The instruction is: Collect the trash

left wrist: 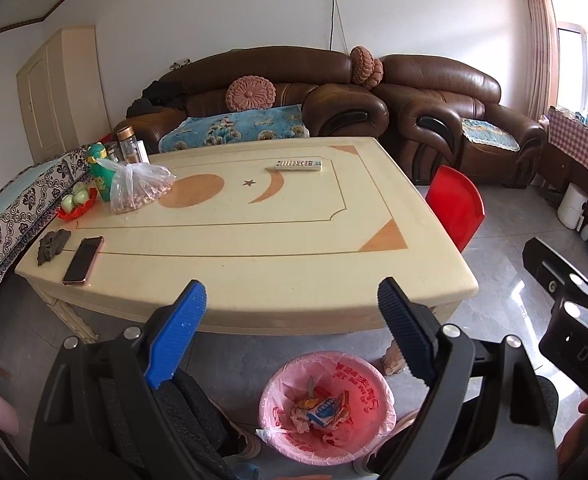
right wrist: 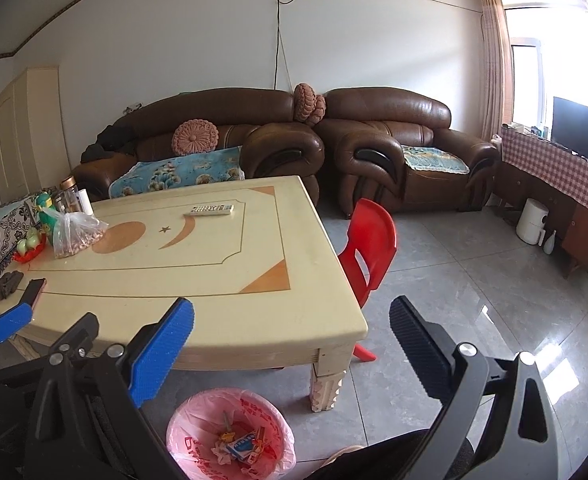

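Both grippers hung above the near edge of the tabletop (left wrist: 278, 280). The left gripper (left wrist: 292, 308) had its jaws wide apart with nothing between them. The right gripper (right wrist: 292, 332) likewise stood with jaws spread and empty. On the floor below sat the bin (left wrist: 377, 396), lined with a pink bag, and the trash (left wrist: 321, 410), wrappers and a small blue carton, lay inside it. A phone (left wrist: 82, 260) and a remote (left wrist: 297, 165) rested on the tabletop.
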{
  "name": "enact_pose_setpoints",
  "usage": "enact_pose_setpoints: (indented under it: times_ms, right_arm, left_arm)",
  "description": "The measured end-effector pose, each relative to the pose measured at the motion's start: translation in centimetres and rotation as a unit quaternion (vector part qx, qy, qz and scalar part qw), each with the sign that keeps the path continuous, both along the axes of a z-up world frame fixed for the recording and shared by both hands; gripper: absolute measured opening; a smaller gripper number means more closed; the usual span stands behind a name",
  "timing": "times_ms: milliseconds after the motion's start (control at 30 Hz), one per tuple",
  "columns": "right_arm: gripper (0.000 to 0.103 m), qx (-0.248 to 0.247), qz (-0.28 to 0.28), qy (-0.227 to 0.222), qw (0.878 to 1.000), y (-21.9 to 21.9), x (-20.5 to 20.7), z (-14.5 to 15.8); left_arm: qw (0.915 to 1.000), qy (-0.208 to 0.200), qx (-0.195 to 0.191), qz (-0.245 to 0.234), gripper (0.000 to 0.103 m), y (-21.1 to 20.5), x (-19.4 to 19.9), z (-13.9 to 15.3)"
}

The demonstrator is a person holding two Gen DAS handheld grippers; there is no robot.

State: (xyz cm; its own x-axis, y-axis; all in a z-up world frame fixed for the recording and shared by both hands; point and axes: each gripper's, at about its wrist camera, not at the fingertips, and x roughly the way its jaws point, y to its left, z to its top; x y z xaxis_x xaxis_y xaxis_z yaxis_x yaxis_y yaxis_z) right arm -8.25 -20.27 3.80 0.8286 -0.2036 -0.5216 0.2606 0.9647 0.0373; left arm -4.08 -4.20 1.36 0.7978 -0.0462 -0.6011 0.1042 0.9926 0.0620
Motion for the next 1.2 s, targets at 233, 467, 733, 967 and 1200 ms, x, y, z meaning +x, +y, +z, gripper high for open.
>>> enact_pose_setpoints:
  times_ms: [233, 467, 733, 967, 1200]
  right_arm:
    - [0.096, -0.008, 0.001, 0.004, 1.0, 0.45, 0.09, -0.21]
    - [0.096, -0.013, 0.004, 0.005, 1.0, 0.75, 0.12, -0.26]
    - [0.096, -0.012, 0.009, 0.008, 1.0, 0.69, 0.07, -0.45]
    - [0.096, -0.011, 0.01, 0.009, 1.0, 0.67, 0.1, -0.48]
    - [0.096, -0.012, 0.011, 0.009, 1.0, 0.68, 0.1, -0.47]
  left_arm:
    - [1.0, -0.001, -0.001, 0.004, 0.086, 0.18, -0.08, 0.36]
    - [1.0, -0.001, 0.0, 0.004, 0.086, 0.19, -0.09, 0.44]
    - [1.0, 0.0, 0.0, 0.007, 0.086, 0.16, -0.02, 0.4]
    - [1.0, 0.0, 0.001, 0.009, 0.086, 0.07, 0.01, 0.3]
    - [1.0, 0.001, 0.001, 0.009, 0.086, 0.06, 0.05, 0.33]
